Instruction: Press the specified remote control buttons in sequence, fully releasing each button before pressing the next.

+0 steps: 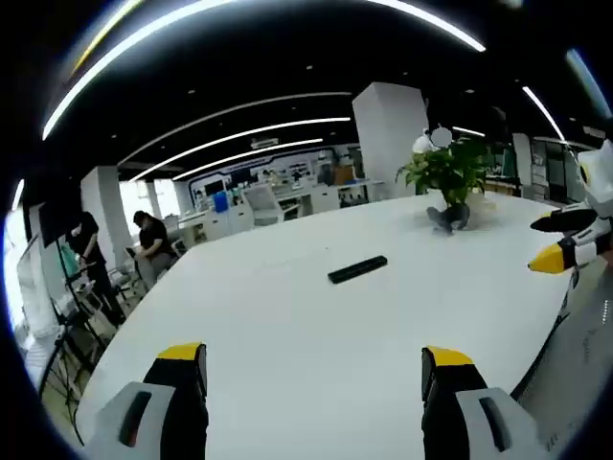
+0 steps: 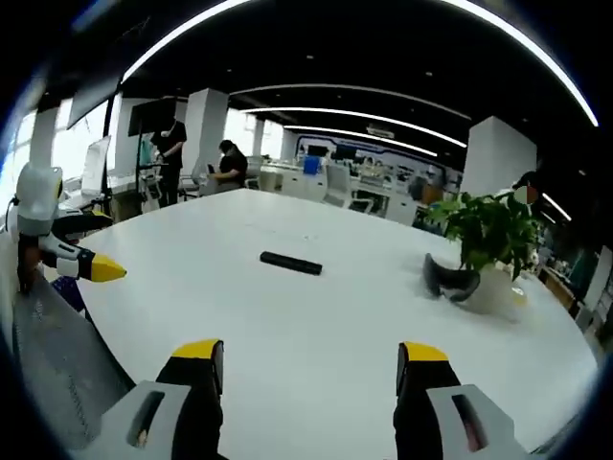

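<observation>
One white bench, broad and rounded at its edges, carrying three things. Beyond its far edge, an open office with two white columns and two people standing by desks.

One potted plant in a pale pot, set near a far corner of the bench; green leaves spread wide above it. One dark grey object lying just beside the pot, touching or nearly touching it; kind not clear.

One black remote control, long and slim, lying flat near the middle of the bench, well apart from the plant and from every edge. Nothing touching it.

Two hand-held grippers. Left hand-held gripper held over the near edge of the bench, jaws spread wide, yellow-tipped, nothing between them. Right hand-held gripper likewise over the near edge, jaws wide apart and empty. Both well short of the remote control.
</observation>
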The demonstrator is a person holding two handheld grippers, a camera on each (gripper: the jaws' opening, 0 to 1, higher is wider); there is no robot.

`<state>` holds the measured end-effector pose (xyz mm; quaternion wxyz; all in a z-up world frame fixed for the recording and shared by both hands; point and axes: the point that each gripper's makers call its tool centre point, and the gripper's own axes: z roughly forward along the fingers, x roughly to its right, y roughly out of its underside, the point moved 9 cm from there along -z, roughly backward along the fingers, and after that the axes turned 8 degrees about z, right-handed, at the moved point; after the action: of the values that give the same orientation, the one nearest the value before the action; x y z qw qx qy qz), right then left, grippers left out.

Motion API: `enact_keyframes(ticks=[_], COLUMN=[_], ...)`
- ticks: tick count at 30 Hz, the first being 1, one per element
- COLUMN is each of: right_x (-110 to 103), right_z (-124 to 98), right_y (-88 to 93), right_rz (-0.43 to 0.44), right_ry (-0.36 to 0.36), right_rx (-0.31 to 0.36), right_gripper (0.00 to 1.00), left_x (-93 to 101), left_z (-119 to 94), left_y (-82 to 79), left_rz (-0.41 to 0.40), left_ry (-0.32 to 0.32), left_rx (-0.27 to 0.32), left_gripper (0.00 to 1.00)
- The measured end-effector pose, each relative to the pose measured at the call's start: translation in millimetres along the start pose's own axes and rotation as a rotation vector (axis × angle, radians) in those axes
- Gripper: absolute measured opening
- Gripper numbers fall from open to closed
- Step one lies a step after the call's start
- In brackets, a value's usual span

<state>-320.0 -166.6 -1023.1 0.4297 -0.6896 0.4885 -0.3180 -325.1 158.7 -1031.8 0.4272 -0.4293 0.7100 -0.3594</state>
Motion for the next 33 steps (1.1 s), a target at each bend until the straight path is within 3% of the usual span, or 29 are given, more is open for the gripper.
enact_keyframes(ticks=[33], right_x=[-1.0], right_z=[-0.8], right_y=[-1.6], right_rz=[0.012], right_ry=[-0.014], right_rx=[0.019], right_gripper=[0.76], left_x=[-2.4], left_z=[-0.6], left_y=[-0.8], left_rz=[-0.025], left_ry=[-0.015], left_rx=[0.017], left_gripper=[1.0])
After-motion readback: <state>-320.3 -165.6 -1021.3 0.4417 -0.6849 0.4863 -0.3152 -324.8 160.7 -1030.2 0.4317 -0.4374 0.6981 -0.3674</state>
